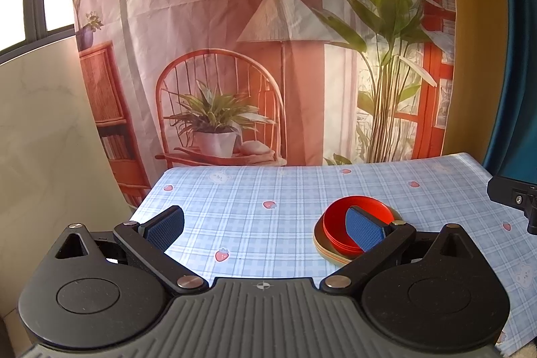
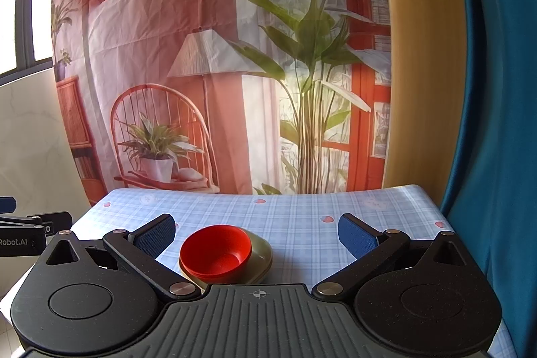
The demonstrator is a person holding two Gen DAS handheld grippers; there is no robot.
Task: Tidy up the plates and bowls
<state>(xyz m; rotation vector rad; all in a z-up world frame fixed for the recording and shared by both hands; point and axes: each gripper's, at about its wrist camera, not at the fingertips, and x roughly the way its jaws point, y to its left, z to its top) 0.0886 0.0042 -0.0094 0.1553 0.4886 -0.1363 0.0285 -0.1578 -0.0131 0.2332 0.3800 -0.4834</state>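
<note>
A red bowl sits stacked inside an olive-tan plate on the blue plaid tablecloth. In the right wrist view the stack lies just ahead of my right gripper, slightly left of centre between its wide-apart fingers, which hold nothing. In the left wrist view the same red bowl and its plate lie to the right, partly hidden behind my right-hand fingertip. My left gripper is open and empty above the cloth.
A printed backdrop with a chair, lamp and plants hangs behind the table. Part of the other gripper shows at the right edge of the left wrist view. A blue curtain hangs at the right.
</note>
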